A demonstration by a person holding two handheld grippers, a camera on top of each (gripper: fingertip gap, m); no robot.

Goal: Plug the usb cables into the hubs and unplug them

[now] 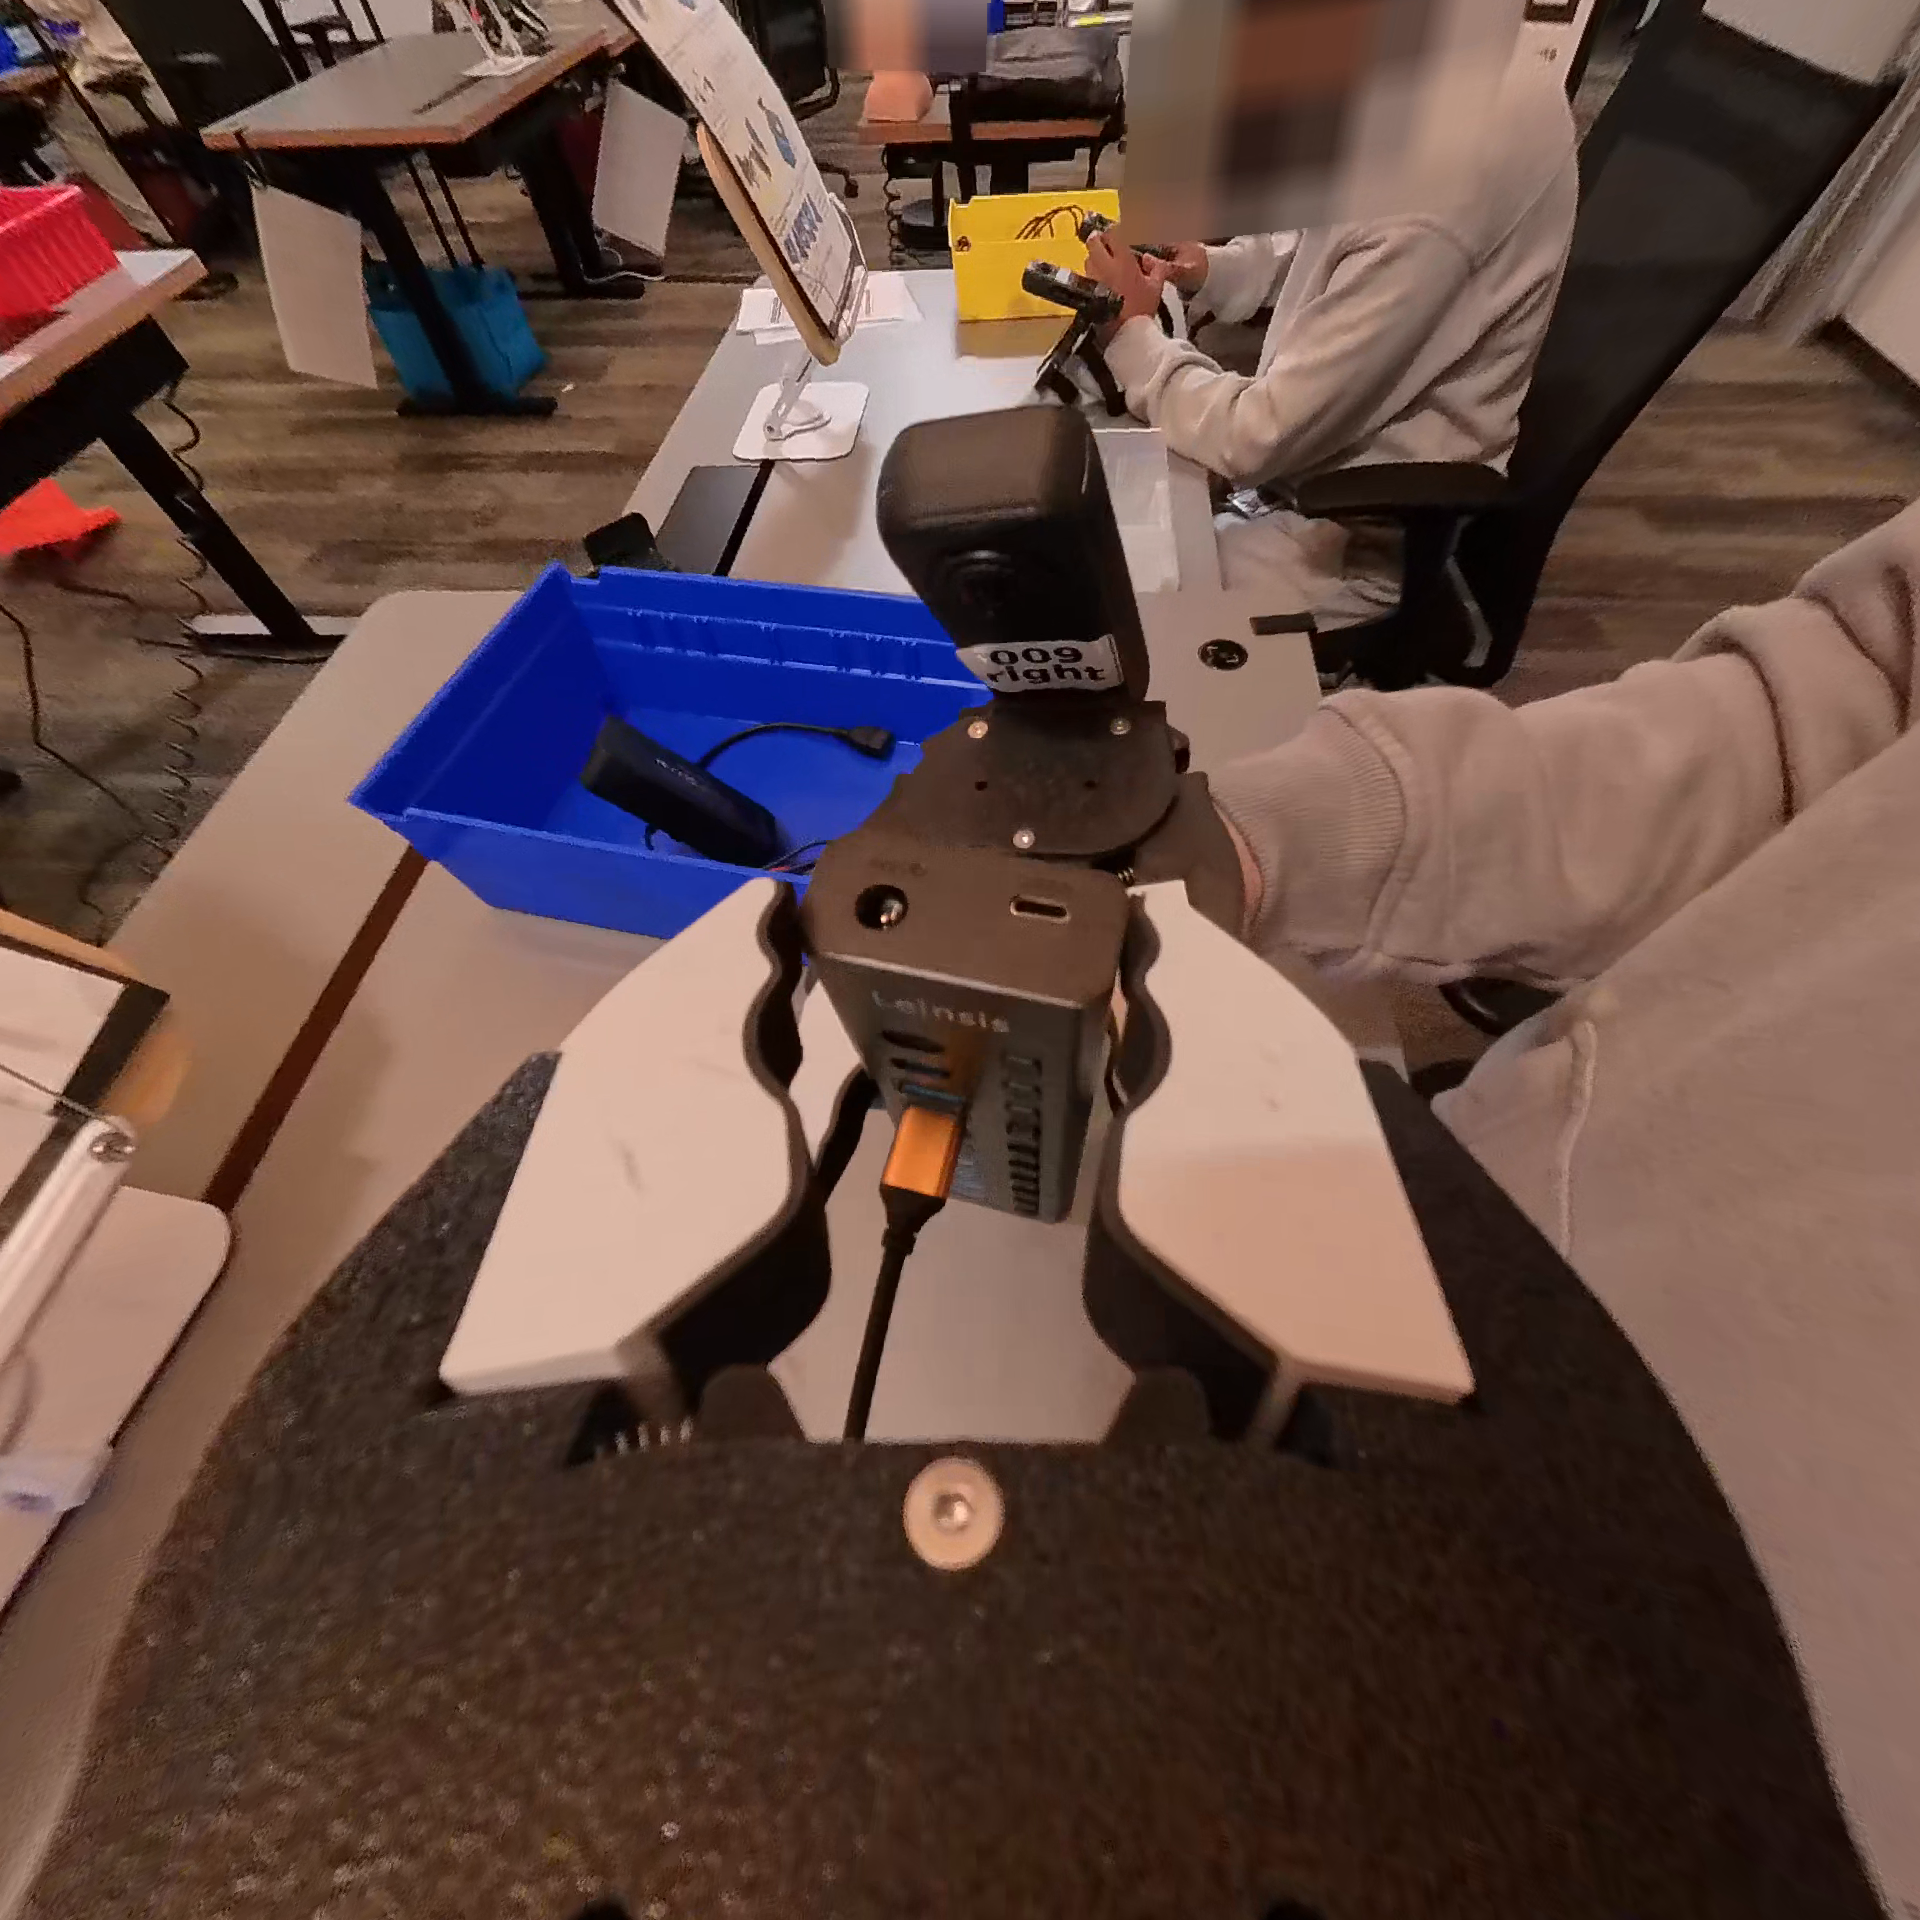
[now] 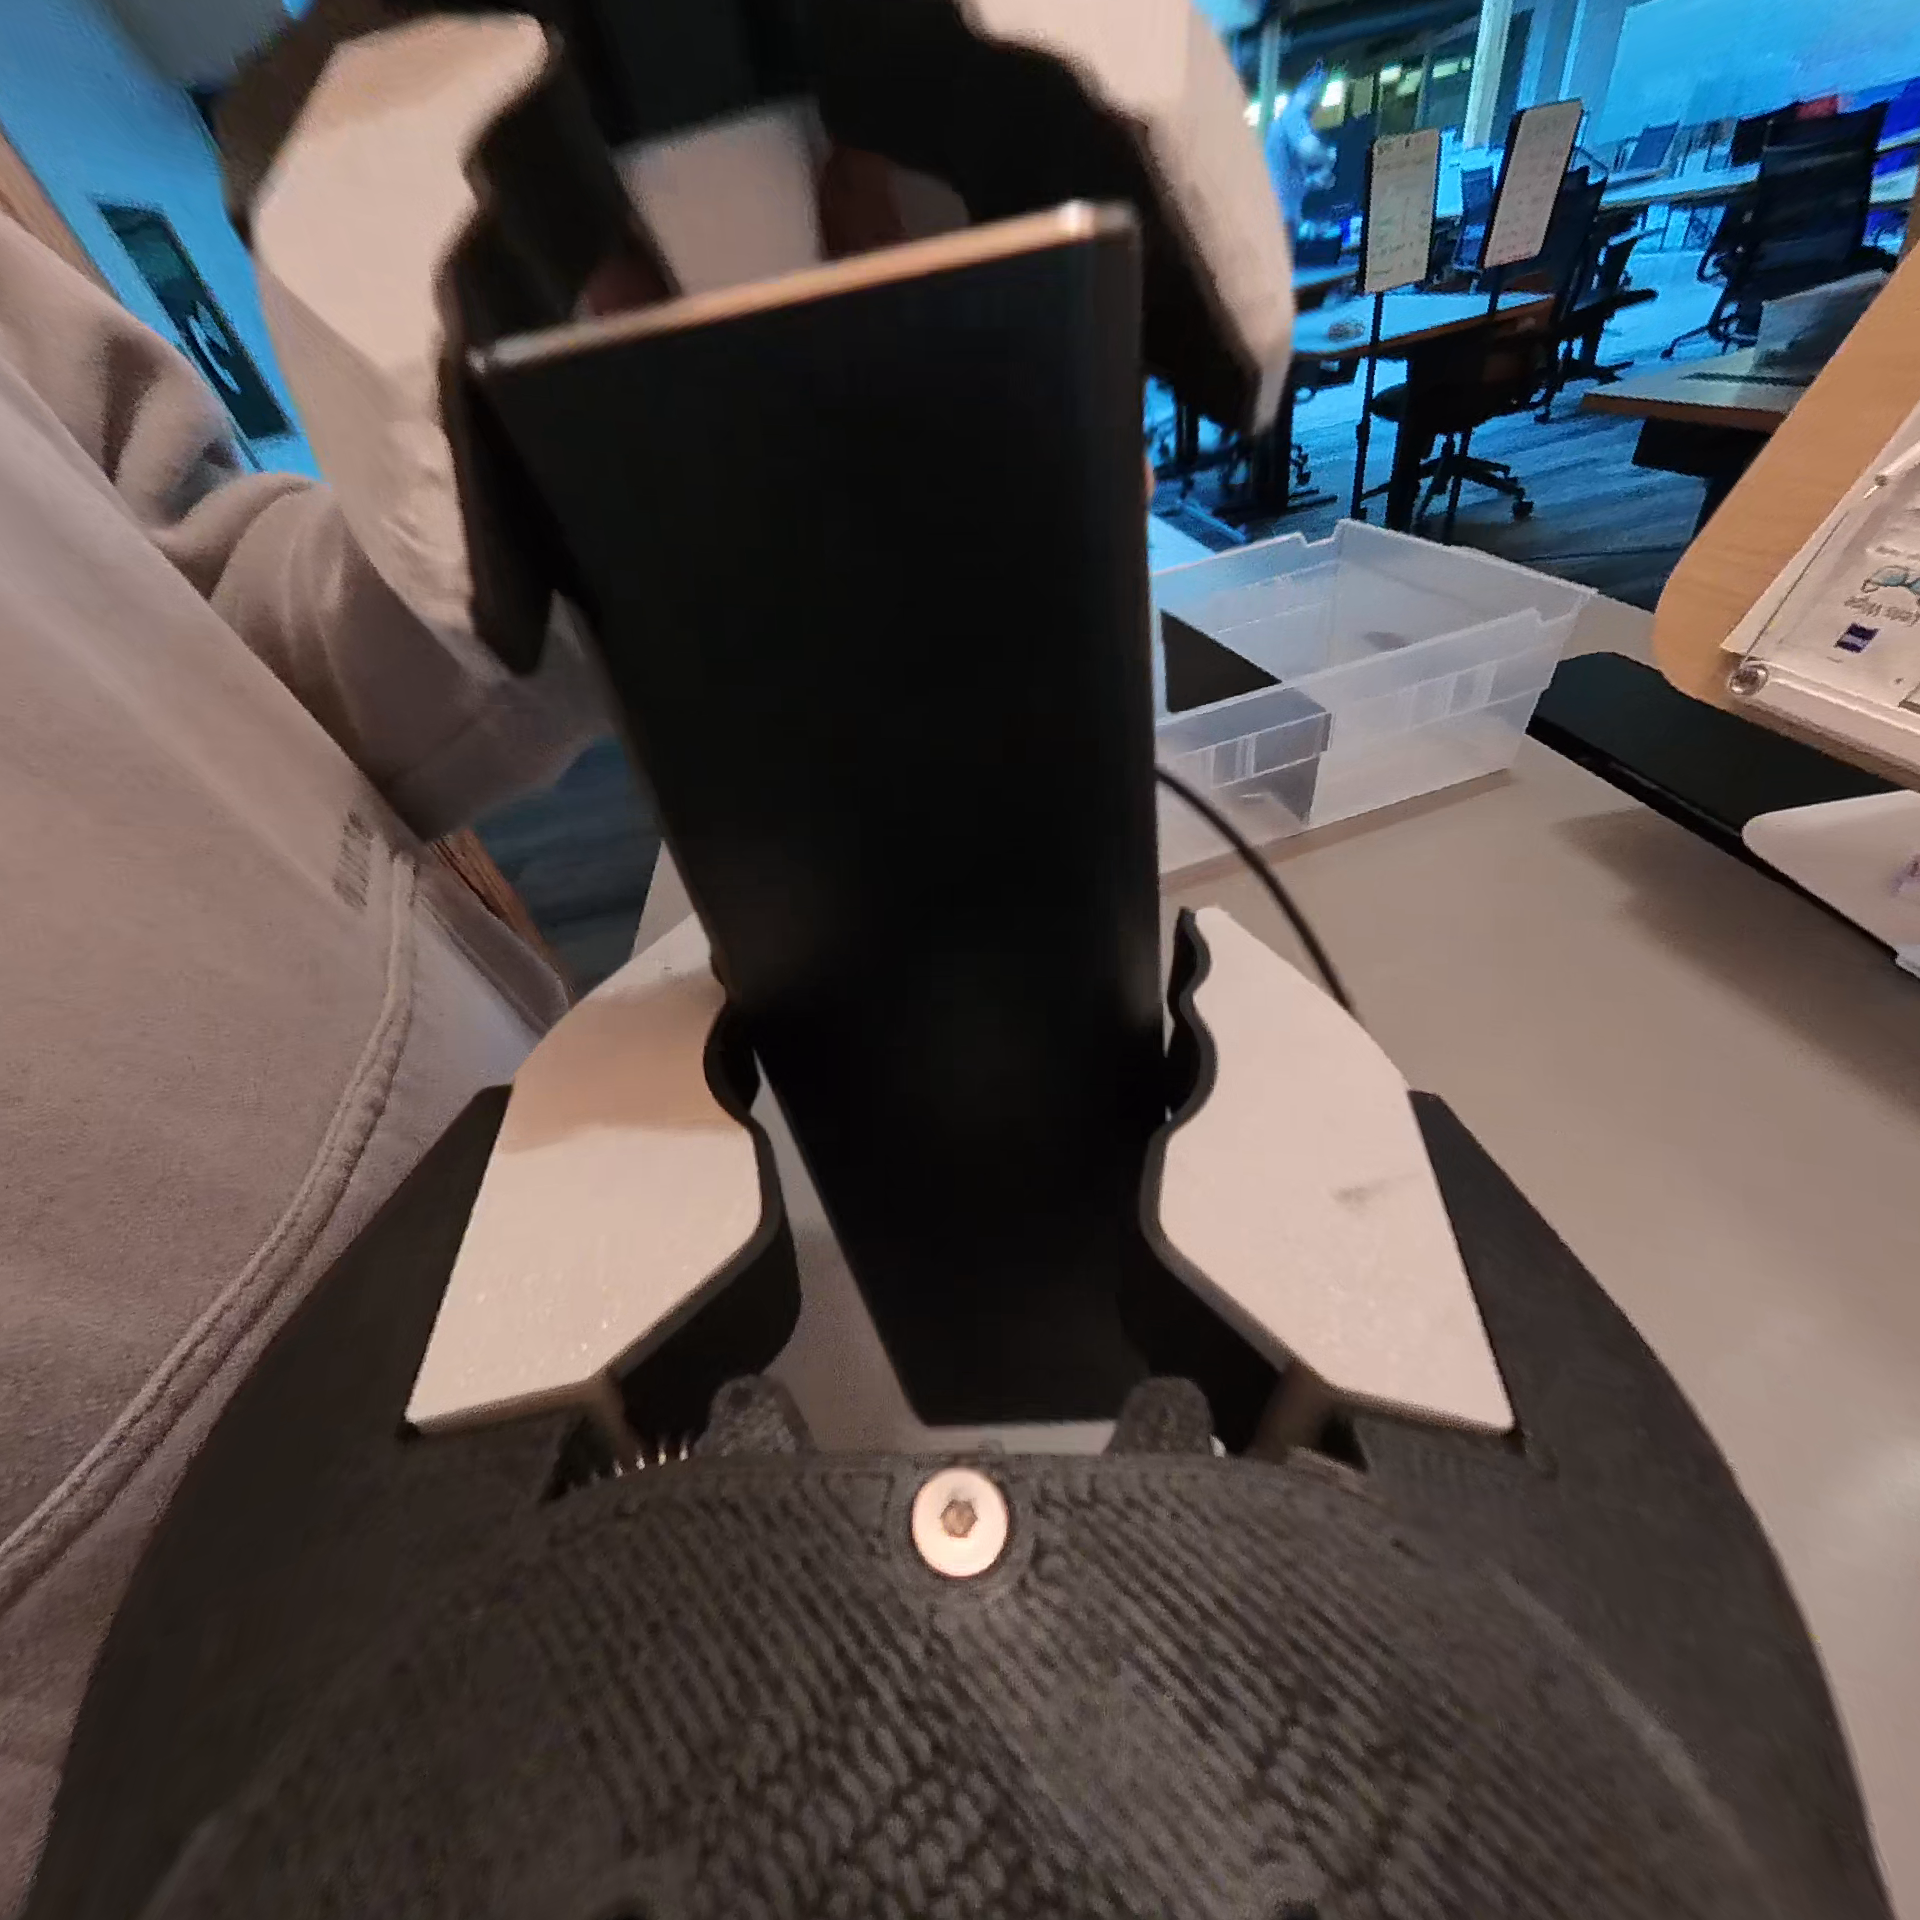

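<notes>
A dark grey USB hub (image 1: pixel 977 1029) is held in the air between both grippers. My left gripper (image 1: pixel 961 914) is shut on its sides near the end that has a round socket and a small port. An orange USB plug (image 1: pixel 923 1143) sits in one of the hub's side ports, and its black cable (image 1: pixel 878 1309) runs back toward my left gripper's base. My right gripper (image 2: pixel 935 977) is shut on the other end of the hub (image 2: pixel 883 623). The left gripper's fingers (image 2: pixel 353 343) flank the far end. The right gripper's camera (image 1: pixel 1008 540) shows behind the hub.
A blue bin (image 1: pixel 488 862) on the table holds another dark hub (image 1: pixel 675 795) with a cable. A clear plastic bin (image 2: pixel 1403 665) stands to the right. A seated person (image 1: pixel 1382 343) works at the far table beside a yellow bin (image 1: pixel 997 260). A document stand (image 1: pixel 779 177) is behind.
</notes>
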